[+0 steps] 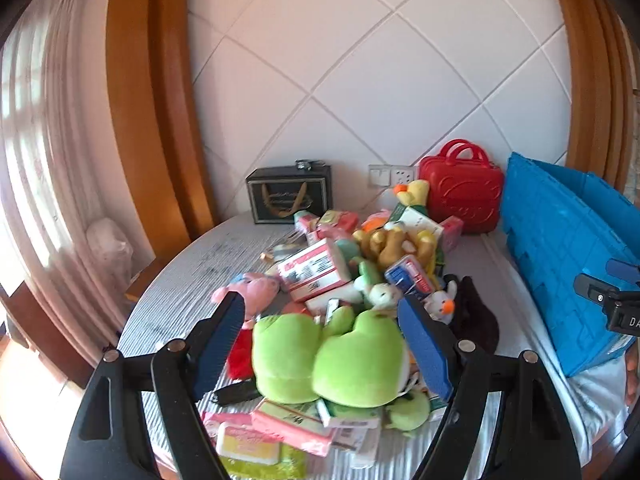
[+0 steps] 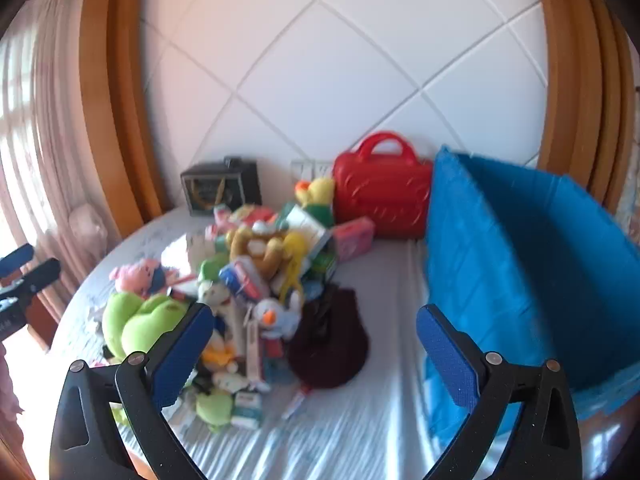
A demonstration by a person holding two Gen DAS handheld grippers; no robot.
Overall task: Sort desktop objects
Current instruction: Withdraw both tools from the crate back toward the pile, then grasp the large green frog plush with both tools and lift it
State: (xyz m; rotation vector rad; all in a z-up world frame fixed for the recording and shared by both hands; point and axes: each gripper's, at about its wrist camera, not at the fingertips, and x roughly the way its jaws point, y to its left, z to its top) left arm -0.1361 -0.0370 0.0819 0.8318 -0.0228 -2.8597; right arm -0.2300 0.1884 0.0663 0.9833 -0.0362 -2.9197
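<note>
A heap of plush toys and small boxes lies on a round table with a grey striped cloth (image 1: 180, 292). In the left wrist view my left gripper (image 1: 320, 340) is open, its blue pads on either side of a big green plush (image 1: 328, 356) at the near end of the heap, not closed on it. In the right wrist view my right gripper (image 2: 316, 344) is open and empty, above the cloth between a dark maroon pouch (image 2: 328, 344) and a blue crate (image 2: 512, 264). The green plush (image 2: 140, 324) lies to its left.
A red toy suitcase (image 1: 460, 196) and a black gift box (image 1: 288, 196) stand at the back by the white padded wall. The blue crate (image 1: 560, 264) fills the table's right side. A pink plush (image 1: 256, 288) lies left of the heap. Curtains hang at far left.
</note>
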